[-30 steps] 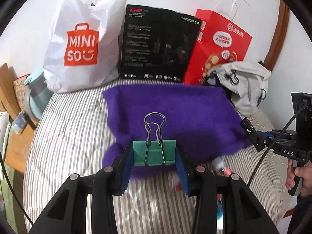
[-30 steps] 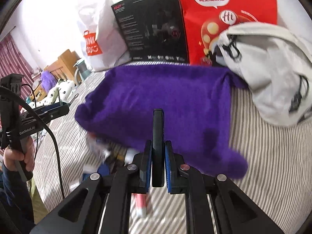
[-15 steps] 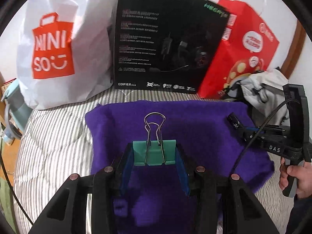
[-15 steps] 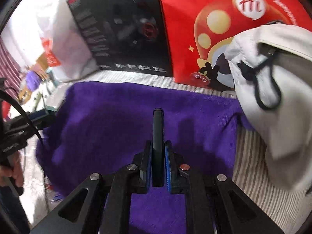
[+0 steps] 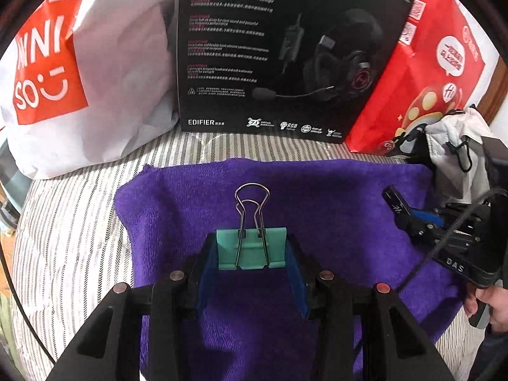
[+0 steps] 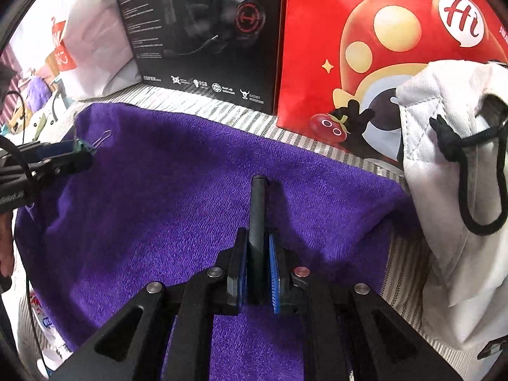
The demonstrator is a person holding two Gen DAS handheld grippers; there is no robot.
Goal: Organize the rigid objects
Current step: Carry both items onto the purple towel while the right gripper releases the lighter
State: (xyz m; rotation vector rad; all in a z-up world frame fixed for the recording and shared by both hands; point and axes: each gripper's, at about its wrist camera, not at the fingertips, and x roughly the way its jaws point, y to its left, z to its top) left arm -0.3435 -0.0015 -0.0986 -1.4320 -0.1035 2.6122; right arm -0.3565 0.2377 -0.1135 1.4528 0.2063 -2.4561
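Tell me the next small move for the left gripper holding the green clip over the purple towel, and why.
Probably lower the left gripper straight down and release. It is shut on the green binder clip, which hangs over a bare stretch of the purple towel. The right gripper, shut on a black stick-like object, is off to the side, so the drop looks unobstructed.

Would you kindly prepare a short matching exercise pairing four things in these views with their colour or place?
Things:
1. binder clip
2. towel
3. headset box
4. black slim object

Descriptions:
A. black, standing behind the towel
B. held in the right gripper
C. green, held in the left gripper
D. purple, spread on the striped bed

Pairs: 1-C, 2-D, 3-A, 4-B
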